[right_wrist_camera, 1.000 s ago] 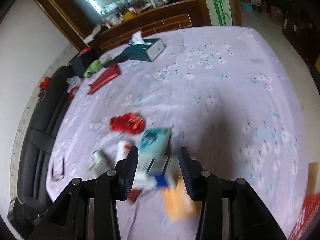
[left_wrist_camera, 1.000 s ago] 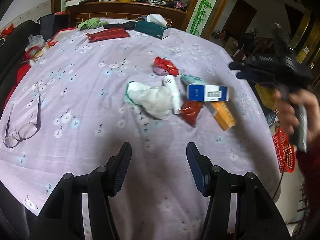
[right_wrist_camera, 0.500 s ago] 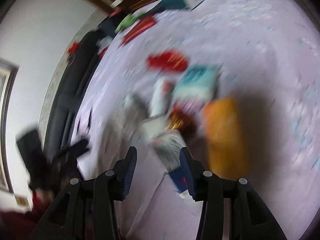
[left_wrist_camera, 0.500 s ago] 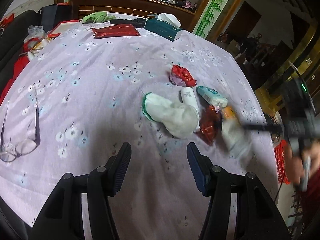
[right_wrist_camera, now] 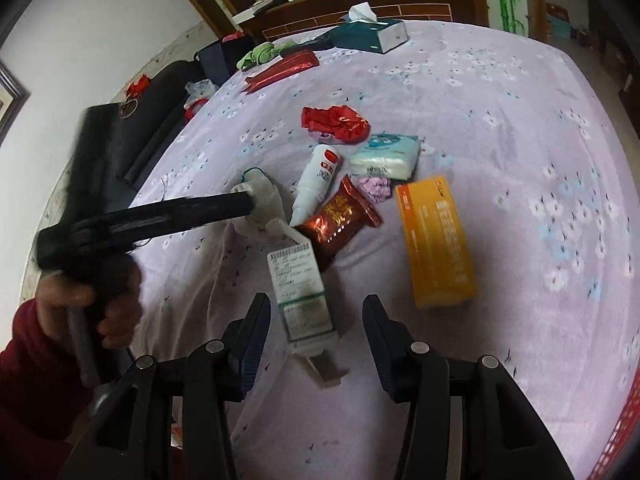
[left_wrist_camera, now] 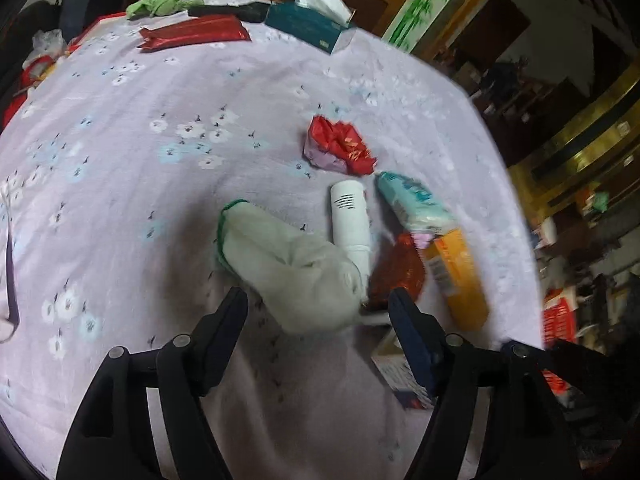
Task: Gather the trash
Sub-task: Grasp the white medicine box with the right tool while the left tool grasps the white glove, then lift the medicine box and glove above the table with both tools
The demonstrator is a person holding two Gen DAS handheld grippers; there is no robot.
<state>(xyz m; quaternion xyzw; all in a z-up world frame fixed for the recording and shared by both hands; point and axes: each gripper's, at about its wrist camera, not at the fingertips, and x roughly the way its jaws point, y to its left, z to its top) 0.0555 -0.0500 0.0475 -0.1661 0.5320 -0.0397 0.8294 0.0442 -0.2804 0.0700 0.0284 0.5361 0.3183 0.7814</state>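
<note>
— Nearest to the box (right_wrist_camera: pixel 301 292)?
— Right tool (right_wrist_camera: pixel 316 308). Released, jaws wide, straddling the box's near end on the desk (right_wrist_camera: pixel 500 160), lower centre of frame.
— Long axis?
— Runs almost along the fingers, tipped slightly toward upper left. Probably needs only closing across the narrow width.
— Left tool (left_wrist_camera: pixel 320 316)?
— Released too, over the cloth (left_wrist_camera: pixel 288 268) mid-frame; farther from the box, lower right there, half hidden.
</note>
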